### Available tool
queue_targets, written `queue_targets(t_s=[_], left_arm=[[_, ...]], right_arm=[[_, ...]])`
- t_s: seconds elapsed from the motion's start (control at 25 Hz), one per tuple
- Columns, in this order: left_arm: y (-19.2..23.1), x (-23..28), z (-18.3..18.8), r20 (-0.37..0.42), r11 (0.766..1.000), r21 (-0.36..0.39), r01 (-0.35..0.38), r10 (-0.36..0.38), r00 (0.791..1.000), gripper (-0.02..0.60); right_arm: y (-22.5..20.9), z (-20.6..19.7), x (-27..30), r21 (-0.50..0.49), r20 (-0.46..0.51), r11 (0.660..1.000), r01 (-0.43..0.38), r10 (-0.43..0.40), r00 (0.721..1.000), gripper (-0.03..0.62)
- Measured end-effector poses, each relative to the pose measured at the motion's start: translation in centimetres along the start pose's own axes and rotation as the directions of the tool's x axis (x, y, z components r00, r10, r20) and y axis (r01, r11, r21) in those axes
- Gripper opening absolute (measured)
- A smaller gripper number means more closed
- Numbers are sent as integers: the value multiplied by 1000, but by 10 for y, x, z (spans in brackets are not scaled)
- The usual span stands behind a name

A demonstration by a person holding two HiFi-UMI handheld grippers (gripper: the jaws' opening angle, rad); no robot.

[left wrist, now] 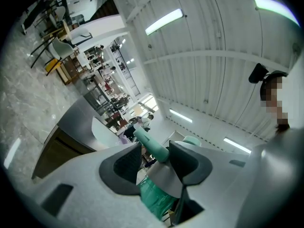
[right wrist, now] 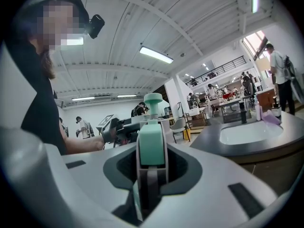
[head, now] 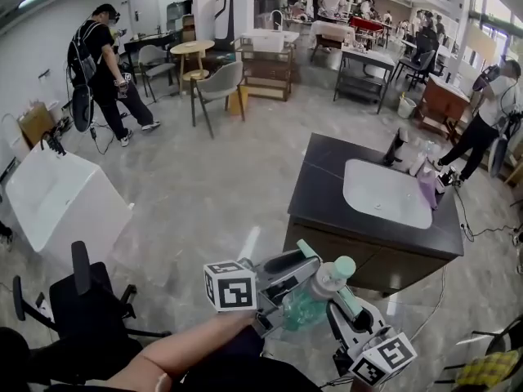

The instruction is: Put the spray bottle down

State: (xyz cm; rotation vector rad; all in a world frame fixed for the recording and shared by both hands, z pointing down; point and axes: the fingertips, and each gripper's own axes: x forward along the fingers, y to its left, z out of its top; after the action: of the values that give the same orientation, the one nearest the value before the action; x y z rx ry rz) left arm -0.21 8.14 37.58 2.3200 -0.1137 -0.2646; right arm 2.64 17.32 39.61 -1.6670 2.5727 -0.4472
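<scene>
A spray bottle [head: 313, 298] with green liquid and a pale green head hangs in the air at the bottom of the head view, gripped from both sides. My left gripper [head: 296, 291] is shut on the bottle's body. In the left gripper view the green body [left wrist: 157, 199] sits between that gripper's [left wrist: 152, 167] dark pads, and the nozzle [left wrist: 150, 144] sticks out above them. My right gripper [head: 337, 302] is shut on the bottle's head. In the right gripper view the green trigger part [right wrist: 152, 148] is pinched upright between the right gripper's [right wrist: 152, 171] pads.
A dark vanity counter [head: 323, 194] with a white sink [head: 386, 193] stands ahead on the right, with a black faucet [head: 396, 147] and small bottles [head: 428, 182] at its back. A black office chair [head: 82, 300] and a white tub [head: 57, 196] are on the left. People stand farther off.
</scene>
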Motion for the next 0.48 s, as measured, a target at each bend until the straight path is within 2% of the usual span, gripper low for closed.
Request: queue_targets(t_s=[0.2, 0.48], left_arm=[[6, 12, 14, -1, 1000, 2, 5, -5, 1000, 161], [15, 20, 40, 36, 1000, 7, -1, 1, 999, 160]], right_arm=[[-12, 8, 11, -13, -7, 1000, 5, -5, 1000, 81], [-26, 25, 33, -35, -5, 999, -34, 34, 999, 81]])
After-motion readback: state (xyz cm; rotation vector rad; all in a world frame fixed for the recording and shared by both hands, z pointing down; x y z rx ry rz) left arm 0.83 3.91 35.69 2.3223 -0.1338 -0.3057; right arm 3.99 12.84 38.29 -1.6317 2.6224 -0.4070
